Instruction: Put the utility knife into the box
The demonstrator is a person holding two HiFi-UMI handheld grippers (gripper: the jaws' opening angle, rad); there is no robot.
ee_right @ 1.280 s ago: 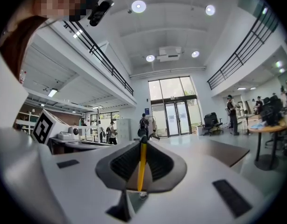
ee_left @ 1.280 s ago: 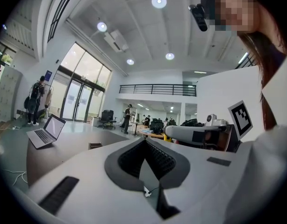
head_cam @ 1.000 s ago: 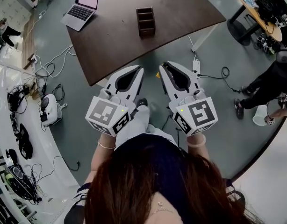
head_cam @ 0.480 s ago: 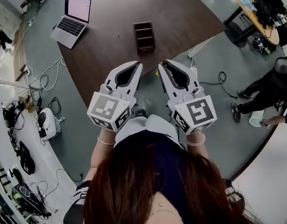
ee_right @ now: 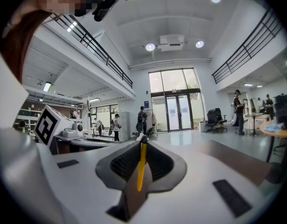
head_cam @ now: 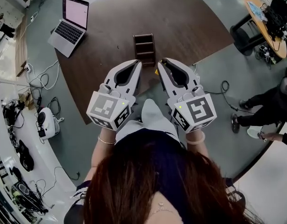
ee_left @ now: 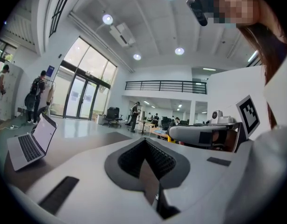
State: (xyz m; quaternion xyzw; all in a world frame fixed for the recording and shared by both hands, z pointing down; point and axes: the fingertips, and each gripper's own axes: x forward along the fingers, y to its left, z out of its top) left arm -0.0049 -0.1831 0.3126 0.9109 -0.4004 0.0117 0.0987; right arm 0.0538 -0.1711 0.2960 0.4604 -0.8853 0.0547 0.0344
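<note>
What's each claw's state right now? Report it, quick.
Left claw: closed, nothing in it.
Right claw: closed on the yellow utility knife.

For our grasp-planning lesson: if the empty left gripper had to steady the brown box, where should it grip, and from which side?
Likely the near end wall of the box, from above, one jaw inside, one outside: it stands open-topped with thin upright walls, its short end toward the left gripper, whose jaws must open first.
</note>
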